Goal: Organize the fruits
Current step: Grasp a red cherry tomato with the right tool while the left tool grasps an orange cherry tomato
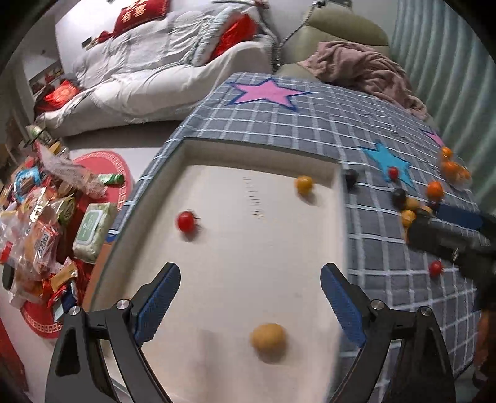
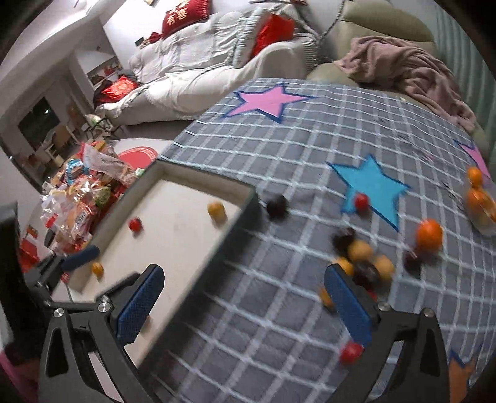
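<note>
The loose fruit cluster lies just beyond the released, empty right tool, to its right, nearer than the released left tool over the tray.

Home living room: white-covered sofa with red cushions, olive armchair with pink blanket, snack packets heaped on floor.

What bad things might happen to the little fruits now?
1. The small fruits in the white tray lie loose, like the red one; a bump could send them rolling.
2. The dark fruit sits right against the tray's outer wall, so a gripper reaching for it might knock the tray.
3. The orange lies near the checked cloth's far side and might roll off if nudged.
</note>
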Available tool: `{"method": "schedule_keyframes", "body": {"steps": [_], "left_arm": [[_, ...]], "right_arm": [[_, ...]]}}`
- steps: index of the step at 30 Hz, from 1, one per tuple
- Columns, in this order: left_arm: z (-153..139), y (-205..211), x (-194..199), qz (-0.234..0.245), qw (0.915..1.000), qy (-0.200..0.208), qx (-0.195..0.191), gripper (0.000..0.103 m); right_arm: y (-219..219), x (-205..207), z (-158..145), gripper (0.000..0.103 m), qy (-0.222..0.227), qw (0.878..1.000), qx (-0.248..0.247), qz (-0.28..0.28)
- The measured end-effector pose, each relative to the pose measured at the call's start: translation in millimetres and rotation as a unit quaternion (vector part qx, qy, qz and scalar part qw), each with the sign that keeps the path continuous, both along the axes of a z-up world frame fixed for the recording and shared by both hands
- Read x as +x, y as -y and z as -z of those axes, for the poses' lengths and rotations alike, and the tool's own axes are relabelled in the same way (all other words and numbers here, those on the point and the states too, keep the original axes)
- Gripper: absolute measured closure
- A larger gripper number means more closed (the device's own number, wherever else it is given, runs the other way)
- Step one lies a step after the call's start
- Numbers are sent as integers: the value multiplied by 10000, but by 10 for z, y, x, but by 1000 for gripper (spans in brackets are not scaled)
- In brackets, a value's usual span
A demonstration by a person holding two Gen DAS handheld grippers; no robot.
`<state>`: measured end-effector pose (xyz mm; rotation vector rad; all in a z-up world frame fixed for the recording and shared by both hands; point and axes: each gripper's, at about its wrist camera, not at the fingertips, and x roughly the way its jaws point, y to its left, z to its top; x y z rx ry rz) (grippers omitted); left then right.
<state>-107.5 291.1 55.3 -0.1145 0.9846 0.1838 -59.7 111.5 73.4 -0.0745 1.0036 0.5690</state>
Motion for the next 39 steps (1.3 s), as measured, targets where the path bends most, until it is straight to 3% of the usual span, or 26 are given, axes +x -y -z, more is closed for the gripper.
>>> {"method": "schedule_keyframes", "body": {"steps": [7,15,22,34,37,39], "left_arm": [[-132,517,-88,442,9988,166,125,10],[-102,1028,-59,919,9955,85,223,10],[60,1257,111,1050,9940,-145,279,10],[240,1421,659,1214,9917,-419,-78,10],[320,1471,745,1289,9903,-524,-59,10],[351,1498,788,1310,9898,-557,-25,10]], "right_arm": [[559,-328,144,0,99,9991,-287,298],[982,-518,419,0,36,9960,-630,637],[1006,-482,539,0,148,9941,-775,738],[864,-269,650,1,392,9928,-814,782],[868,-244,639,13,397,9938,-715,752],[851,-261,624,27,479,9939,-718,689]]}}
